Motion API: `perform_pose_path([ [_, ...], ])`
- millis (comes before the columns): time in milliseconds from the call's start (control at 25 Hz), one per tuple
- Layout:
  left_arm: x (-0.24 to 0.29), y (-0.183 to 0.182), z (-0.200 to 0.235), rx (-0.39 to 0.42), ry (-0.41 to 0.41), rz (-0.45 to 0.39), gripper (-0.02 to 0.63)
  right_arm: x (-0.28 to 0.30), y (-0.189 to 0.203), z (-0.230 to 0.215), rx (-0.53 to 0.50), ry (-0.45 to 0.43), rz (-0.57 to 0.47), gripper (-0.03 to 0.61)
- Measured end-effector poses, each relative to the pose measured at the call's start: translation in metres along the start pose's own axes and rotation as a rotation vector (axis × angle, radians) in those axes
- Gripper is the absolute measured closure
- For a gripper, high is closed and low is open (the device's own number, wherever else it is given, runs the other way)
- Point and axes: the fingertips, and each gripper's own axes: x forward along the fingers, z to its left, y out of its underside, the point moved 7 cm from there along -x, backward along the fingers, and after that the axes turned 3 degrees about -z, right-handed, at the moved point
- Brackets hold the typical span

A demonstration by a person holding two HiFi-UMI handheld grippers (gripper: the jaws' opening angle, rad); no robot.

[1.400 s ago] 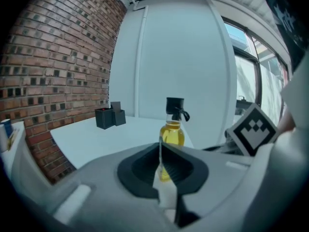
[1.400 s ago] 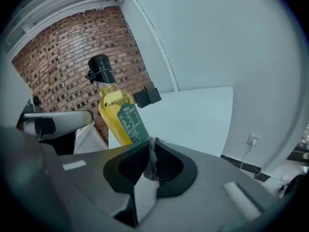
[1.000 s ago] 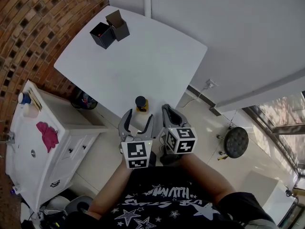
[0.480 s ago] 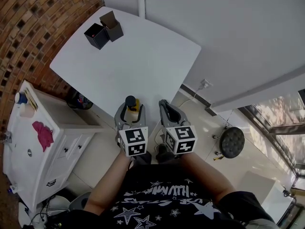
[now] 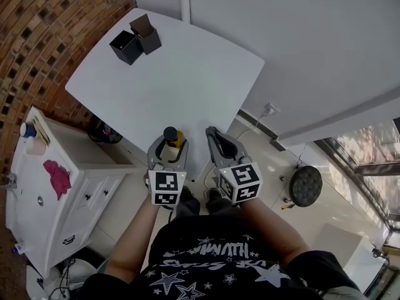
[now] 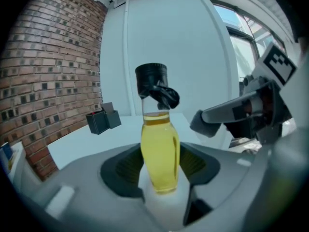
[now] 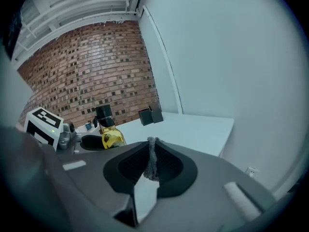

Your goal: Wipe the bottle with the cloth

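Note:
A clear bottle point(image 5: 170, 136) of yellow liquid with a black cap stands upright between the jaws of my left gripper point(image 5: 169, 150), at the white table's near edge. In the left gripper view the bottle point(image 6: 159, 153) fills the gap of the left gripper point(image 6: 160, 166). Its jaws have just been closing and both pads now press on the bottle's sides. My right gripper point(image 5: 211, 134) hovers just right of it, apart from the bottle. In the right gripper view the right gripper point(image 7: 152, 151) is shut on a thin grey cloth point(image 7: 152, 162), with the bottle point(image 7: 108, 132) off to its left.
The white table point(image 5: 187, 74) carries two black boxes point(image 5: 134, 39) at its far left corner. A brick wall runs along the left. A white cabinet point(image 5: 75, 186) with a pink rag point(image 5: 56, 177) stands below it. A black stool point(image 5: 306, 186) sits on the floor at right.
The left jaws have narrowed around the bottle, which stood just ahead of them a second ago. The right gripper has risen a little and rolled slightly.

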Motion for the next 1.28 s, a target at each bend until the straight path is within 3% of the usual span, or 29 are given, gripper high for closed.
perform_pose_path([
  [160, 0.001, 0.002, 0.005, 0.065, 0.182, -0.068, 0.394, 0.007, -0.005, 0.005, 0.017, -0.082, -0.013, 0.540],
  [280, 0.002, 0.004, 0.005, 0.110, 0.324, -0.114, 0.396, 0.010, -0.010, 0.012, -0.025, -0.146, -0.010, 0.540],
  [440, 0.005, 0.003, 0.013, 0.127, 0.464, -0.116, 0.396, 0.017, -0.021, 0.023, -0.046, -0.228, -0.024, 0.540],
  [600, 0.007, 0.000, 0.017, 0.185, 0.615, -0.097, 0.400, 0.022, -0.027, 0.025, -0.027, -0.230, -0.028, 0.540],
  [840, 0.010, -0.003, 0.019, 0.253, 0.779, -0.078, 0.403, 0.021, -0.024, 0.029, 0.032, -0.216, -0.016, 0.540],
  [1040, 0.014, -0.005, 0.019, 0.267, 0.816, -0.048, 0.400, 0.017, -0.025, 0.027, 0.092, -0.181, -0.029, 0.541],
  [1280, 0.004, -0.004, 0.022, 0.211, 0.693, -0.052, 0.352, 0.014, -0.031, 0.027, 0.179, -0.166, -0.059, 0.540],
])
